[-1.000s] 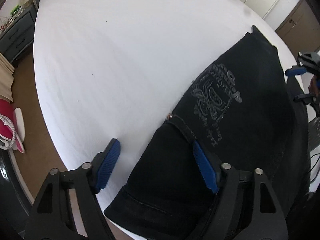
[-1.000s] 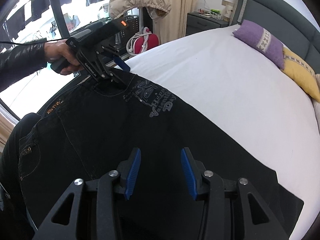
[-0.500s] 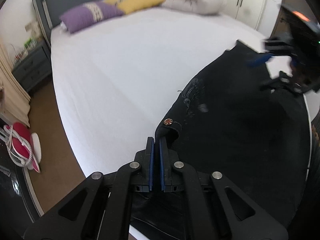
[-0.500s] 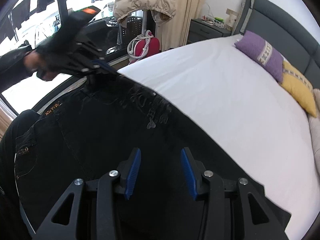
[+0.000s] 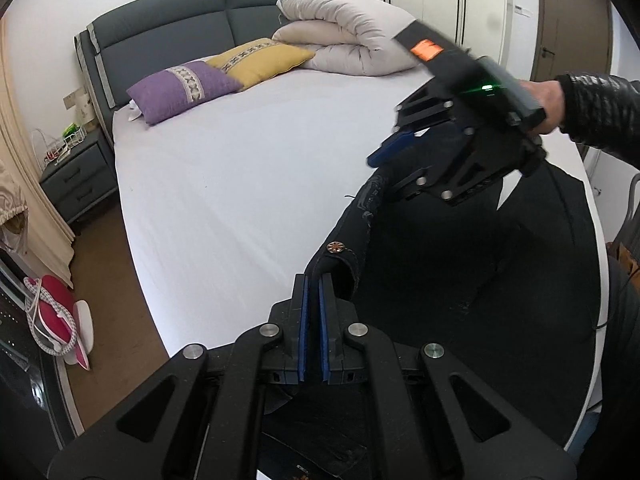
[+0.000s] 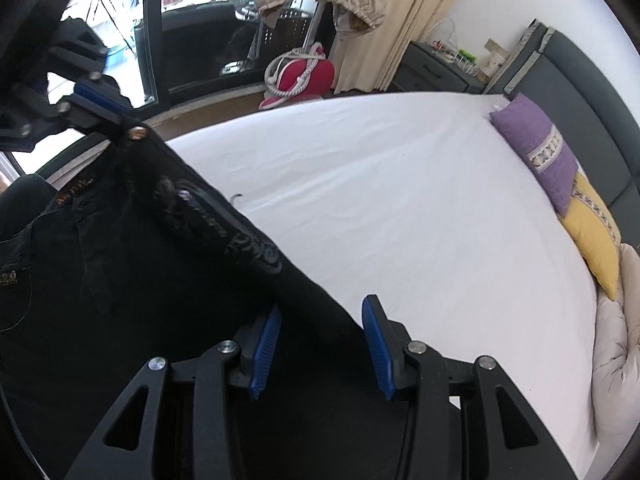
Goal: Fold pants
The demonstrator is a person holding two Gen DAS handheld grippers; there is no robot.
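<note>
Pants (image 5: 460, 264), black stiff denim with a grey print and a copper rivet, are now lifted at the waistband off the white bed sheet (image 5: 240, 184). The left gripper (image 5: 312, 332), spread a second ago, is now pinched on that waistband; the right gripper (image 6: 320, 344) is held spread astride the raised leg edge, so a lengthwise fold seems begun.

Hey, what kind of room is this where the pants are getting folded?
Almost certainly a home bedroom: a wide bed with a padded grey headboard, purple pillow and yellow pillow, a rolled duvet, and a nightstand beside it.
</note>
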